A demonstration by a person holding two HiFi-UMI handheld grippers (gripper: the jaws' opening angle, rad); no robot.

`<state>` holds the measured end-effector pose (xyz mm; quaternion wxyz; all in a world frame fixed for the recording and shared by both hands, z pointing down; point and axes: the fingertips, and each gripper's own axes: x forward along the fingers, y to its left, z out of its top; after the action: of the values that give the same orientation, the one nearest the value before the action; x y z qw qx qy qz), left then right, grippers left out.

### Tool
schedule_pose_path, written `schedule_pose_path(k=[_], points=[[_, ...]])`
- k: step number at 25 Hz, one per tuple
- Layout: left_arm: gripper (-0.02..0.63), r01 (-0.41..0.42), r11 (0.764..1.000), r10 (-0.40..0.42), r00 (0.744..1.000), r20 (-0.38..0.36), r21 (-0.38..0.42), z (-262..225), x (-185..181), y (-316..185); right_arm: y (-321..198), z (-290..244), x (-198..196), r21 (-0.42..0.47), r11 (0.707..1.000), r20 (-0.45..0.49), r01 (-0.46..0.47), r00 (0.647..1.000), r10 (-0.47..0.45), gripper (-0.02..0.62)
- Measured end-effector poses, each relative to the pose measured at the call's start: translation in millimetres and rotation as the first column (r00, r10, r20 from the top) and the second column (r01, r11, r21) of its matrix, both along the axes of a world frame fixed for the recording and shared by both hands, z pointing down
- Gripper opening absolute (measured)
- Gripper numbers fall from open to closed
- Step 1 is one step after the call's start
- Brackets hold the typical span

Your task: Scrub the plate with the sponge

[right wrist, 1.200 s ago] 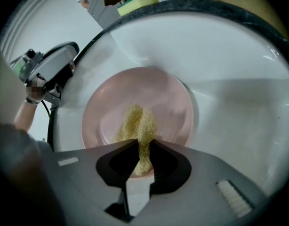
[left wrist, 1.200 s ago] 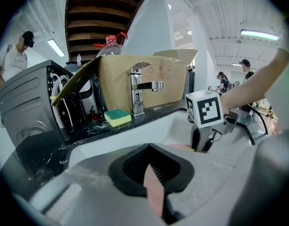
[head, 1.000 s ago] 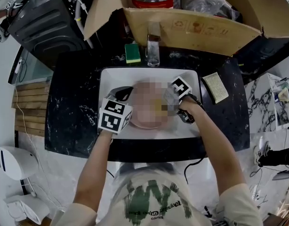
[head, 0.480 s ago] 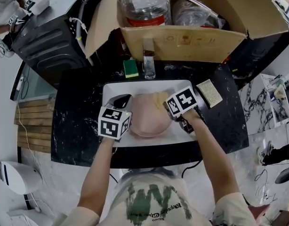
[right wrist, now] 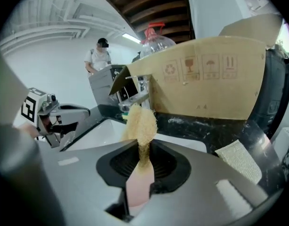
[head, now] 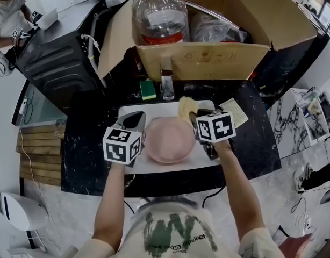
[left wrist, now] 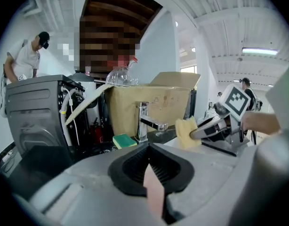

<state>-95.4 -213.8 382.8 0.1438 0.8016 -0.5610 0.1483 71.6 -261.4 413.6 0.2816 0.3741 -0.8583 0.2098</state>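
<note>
A round pink plate (head: 169,140) lies flat in the white sink (head: 205,157). My right gripper (head: 193,115) is shut on a yellow sponge (head: 185,107), held above the plate's far right rim; in the right gripper view the sponge (right wrist: 140,121) sticks up from the jaws (right wrist: 143,147). My left gripper (head: 137,116) hovers just left of the plate, its jaws together (left wrist: 145,166) with nothing seen beyond them. The left gripper view shows the sponge (left wrist: 185,132) in the right gripper, but not the plate.
A faucet (head: 166,82) and a green sponge (head: 148,89) sit behind the sink. A pale scrub pad (head: 229,112) lies on the black counter at right. An open cardboard box (head: 208,52) with a large bottle (head: 160,15) stands behind.
The right gripper has carried the sponge from the plate's middle to above its far right rim. The left gripper stays by the plate's left side.
</note>
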Motion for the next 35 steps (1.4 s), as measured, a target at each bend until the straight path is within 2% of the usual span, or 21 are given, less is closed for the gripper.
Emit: schedule_pose_path(k=[5, 9, 14, 24, 35], points=[[0.005, 0.022, 0.998, -0.023, 1.0, 0.01, 0.059, -27.3, -16.8, 4.0, -2.8, -42.0, 3.3, 0.155, 0.987, 0.036, -0.034, 0.999, 0.029, 0.063], [0.005, 0.081, 0.99, -0.081, 0.997, -0.002, 0.115, -46.1, -35.1, 7.6, 0.2, -69.2, 3.3, 0.265, 0.961, 0.089, -0.076, 0.995, 0.054, 0.063], [0.005, 0.094, 0.986, -0.096, 0.995, 0.007, 0.137, -50.6, -37.7, 11.4, 6.3, -86.1, -0.5, 0.357, 0.928, 0.118, -0.107, 0.991, 0.068, 0.06], [0.005, 0.109, 0.984, -0.114, 0.993, 0.026, 0.141, -55.5, -39.6, 14.7, 12.4, -93.9, 3.0, 0.396, 0.908, 0.127, -0.139, 0.987, 0.096, 0.06], [0.005, 0.115, 0.982, -0.123, 0.991, 0.047, 0.152, -56.6, -40.4, 18.7, 17.9, -94.5, 1.1, 0.403, 0.905, 0.124, -0.134, 0.988, 0.091, 0.06]])
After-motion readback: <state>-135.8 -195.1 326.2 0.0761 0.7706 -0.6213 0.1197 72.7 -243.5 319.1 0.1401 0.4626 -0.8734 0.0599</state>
